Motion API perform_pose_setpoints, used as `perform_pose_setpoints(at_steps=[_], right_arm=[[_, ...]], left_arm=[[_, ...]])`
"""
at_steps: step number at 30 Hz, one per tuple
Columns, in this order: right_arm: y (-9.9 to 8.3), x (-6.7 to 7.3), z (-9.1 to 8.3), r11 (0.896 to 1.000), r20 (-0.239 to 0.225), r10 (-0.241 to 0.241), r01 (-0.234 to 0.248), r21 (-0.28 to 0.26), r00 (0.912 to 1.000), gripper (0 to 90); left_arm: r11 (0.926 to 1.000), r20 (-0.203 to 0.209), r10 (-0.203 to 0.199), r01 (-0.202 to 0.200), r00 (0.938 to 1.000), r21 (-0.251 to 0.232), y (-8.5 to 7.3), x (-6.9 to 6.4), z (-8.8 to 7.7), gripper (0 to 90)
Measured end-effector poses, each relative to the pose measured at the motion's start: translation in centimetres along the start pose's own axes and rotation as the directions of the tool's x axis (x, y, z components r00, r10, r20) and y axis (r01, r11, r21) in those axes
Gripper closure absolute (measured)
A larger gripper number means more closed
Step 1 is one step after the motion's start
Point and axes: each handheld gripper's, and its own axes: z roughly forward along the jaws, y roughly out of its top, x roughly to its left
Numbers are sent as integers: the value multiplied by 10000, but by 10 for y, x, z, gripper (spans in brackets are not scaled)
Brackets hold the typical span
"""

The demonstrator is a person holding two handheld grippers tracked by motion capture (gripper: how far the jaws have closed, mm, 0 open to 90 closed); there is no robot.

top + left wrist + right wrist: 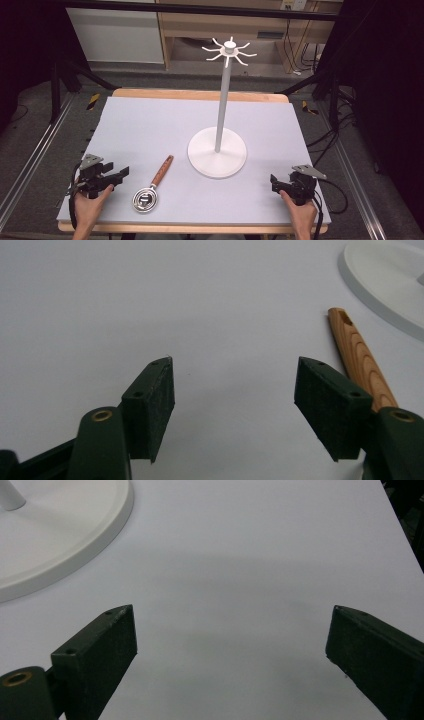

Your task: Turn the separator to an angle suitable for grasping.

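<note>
High view. Left gripper (116, 176) rested on the table (150, 125) near its front-left corner, held by a hand (90, 202) from below. Jaws stood apart, nothing between them. The strainer (151, 187) lay just beyond the fingertips, toward the table's middle: metal bowl nearest the front edge, wooden handle slanting away toward the stand (218, 150). Strainer and fingers were apart, not touching. Right gripper (276, 183) sat near the front-right corner, jaws pointing inward toward the stand's base, well apart from the strainer.

Left gripper view. The two fingers (152, 405) were spread wide, with bare table surface in the gap. The strainer's handle (361, 360) lay just outside the right-hand finger, partly hidden behind it, its holed end pointing away from the jaws. Stand's base rim (380, 295) showed farther off, past that handle end. Nothing was gripped.

Right gripper view. Fingers (102, 652) were wide open, gap holding nothing but table. Stand's base (75, 535) lay ahead and outside the left-hand finger, clear of it, with the foot of the pole at the picture's top-left corner.
</note>
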Motion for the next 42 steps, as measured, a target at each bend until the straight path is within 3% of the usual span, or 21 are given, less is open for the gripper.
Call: perform_pose_setpoints(at_steps=[17,20,32,42], right_arm=[[0,9,-2,9993,-296,-332,328,-159,9990,51],[1,10,-2,9993,-393,-366,360,-134,9986,52],[-1,8,-4,9997,-363,-237,238,23,9991,56],[-1,8,-3,9995,-386,-284,289,117,9988,59]], left_arm=[[9977,328,673,-675,9972,59,10,-21,-8,353],[9979,445,648,-651,9969,57,12,-22,-9,354],[9930,842,1154,-1172,9898,171,26,-36,-6,376],[9860,1026,1500,-1564,9833,570,34,-53,5,376]])
